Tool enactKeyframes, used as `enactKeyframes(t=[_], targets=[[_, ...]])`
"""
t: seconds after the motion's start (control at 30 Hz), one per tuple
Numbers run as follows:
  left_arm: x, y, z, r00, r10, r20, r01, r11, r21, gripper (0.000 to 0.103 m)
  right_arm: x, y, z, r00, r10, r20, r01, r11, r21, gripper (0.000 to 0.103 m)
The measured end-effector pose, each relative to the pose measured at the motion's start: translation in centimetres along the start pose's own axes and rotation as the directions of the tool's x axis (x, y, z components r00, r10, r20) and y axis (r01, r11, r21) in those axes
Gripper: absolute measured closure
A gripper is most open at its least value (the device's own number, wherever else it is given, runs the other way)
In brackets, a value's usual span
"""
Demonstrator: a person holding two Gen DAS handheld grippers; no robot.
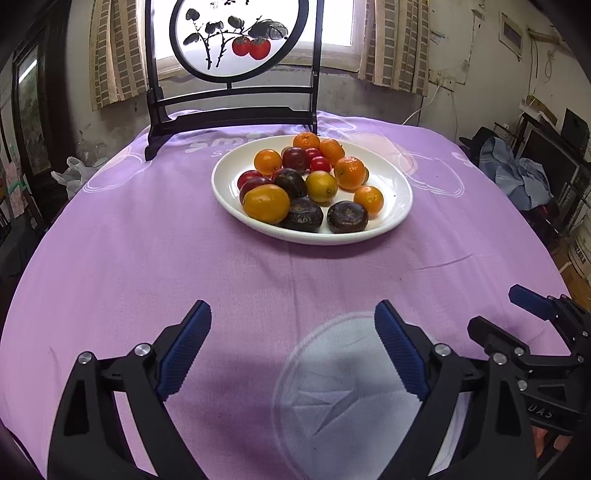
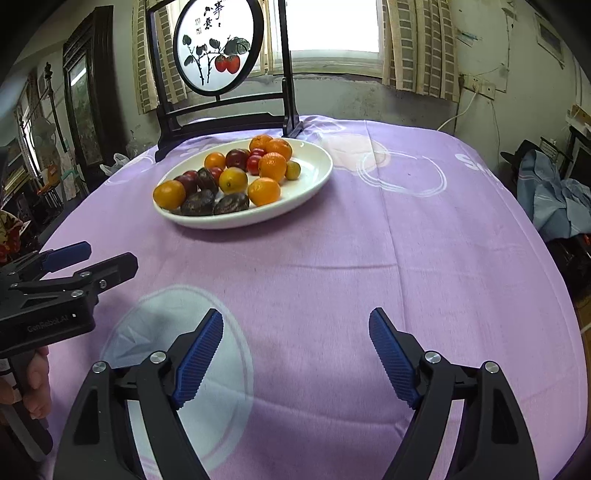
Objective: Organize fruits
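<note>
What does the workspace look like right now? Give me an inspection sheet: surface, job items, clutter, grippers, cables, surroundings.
Surface: round table under a purple cloth with white printed circles; a few creases.
Job's things: white plate past the table's middle, holding mixed fruit: oranges, small red fruits, dark brown fruits, one yellow fruit. All fruit sits on the plate.
Clutter: decorative screen painted with persimmons stands behind the plate.
Grippers: left gripper open, empty, near edge; right gripper open, empty, beside it.
Cables: white cord runs down the far wall; none on the table.
Surroundings: curtained window, blue cloth pile at the right, dark cabinet at the left.
</note>
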State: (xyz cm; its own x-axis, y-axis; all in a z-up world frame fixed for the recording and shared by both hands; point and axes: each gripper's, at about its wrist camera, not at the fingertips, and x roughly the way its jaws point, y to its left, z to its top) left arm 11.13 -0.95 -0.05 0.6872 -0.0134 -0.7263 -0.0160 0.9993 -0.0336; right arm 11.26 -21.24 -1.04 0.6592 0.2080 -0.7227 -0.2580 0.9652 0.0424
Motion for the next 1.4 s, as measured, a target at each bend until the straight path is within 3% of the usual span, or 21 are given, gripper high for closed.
enactKeyframes(t=[0.27,1.2,1.4], targets=[[0.7,0.3,-1.8,1.0,0.017,-0.011,-0.017,1.0,-0.004,0.013,0.6,-0.6,-2.0,0.999,0.012,-0.036,-0.011,1.0,0.025,0.018],[3.4,0.0,-3.5,0.993,0.03,-0.115,-0.028,0.999,0.02,0.013,2.3,-0.2,-2.7,0.993,-0.021,-0.114,0.021,1.0,0.003,0.014],[3.9,0.0,-3.7,0.989,0.045,-0.143,-0.042,0.999,0.018,0.005,2.4,-0.2,-2.8,0.992,-0.036,-0.124,0.036,0.999,-0.004,0.011]])
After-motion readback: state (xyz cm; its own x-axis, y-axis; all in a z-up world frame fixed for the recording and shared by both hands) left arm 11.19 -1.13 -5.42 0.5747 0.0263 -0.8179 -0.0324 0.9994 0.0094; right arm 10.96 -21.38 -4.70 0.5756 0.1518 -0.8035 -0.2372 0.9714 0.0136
